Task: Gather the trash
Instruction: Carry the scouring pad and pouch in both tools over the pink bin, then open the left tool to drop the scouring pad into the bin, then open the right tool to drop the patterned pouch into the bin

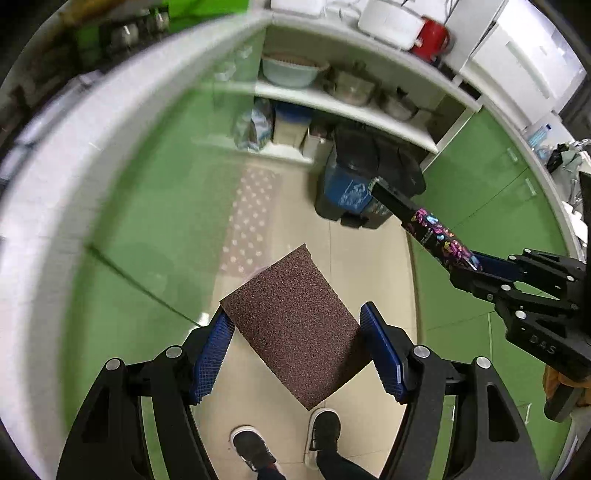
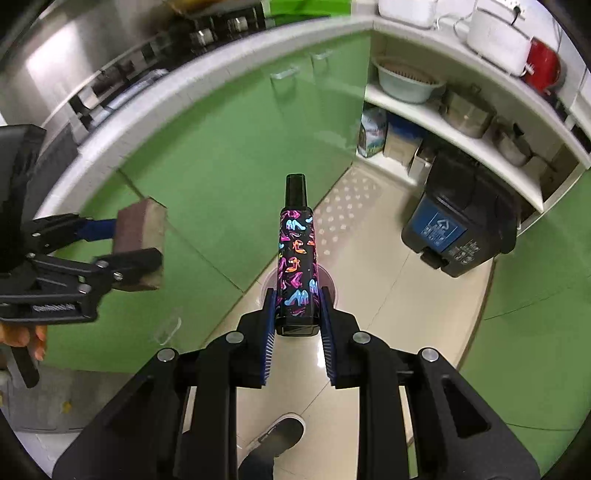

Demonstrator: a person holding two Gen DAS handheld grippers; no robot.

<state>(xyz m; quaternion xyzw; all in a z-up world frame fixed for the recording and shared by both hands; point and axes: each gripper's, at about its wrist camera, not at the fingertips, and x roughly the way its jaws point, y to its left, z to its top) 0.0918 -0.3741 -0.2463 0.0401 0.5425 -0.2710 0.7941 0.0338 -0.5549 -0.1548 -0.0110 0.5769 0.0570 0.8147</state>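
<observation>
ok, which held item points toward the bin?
The patterned bottle in the right tool: its black cap aims toward the dark bin. The brown sponge in the left tool doesn't.

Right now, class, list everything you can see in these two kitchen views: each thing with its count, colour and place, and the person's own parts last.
Sponge block: one, brown, held between the left claw's pads.
Patterned bottle: one, black with bright shoe prints, held in the right claw.
Trash bin: one, black and blue, on the floor by the open shelves.
Basin: one, pale blue, on the shelf.
Metal pots: at least two, silver, on the shelf.
Red appliance: one, on the counter.
White appliance: one, beside the red one.
Cabinets: green, under the counter.
Shoes: two, black, on the floor.
Left claw: black, blue pads.
Right claw: black, blue pads.
</observation>
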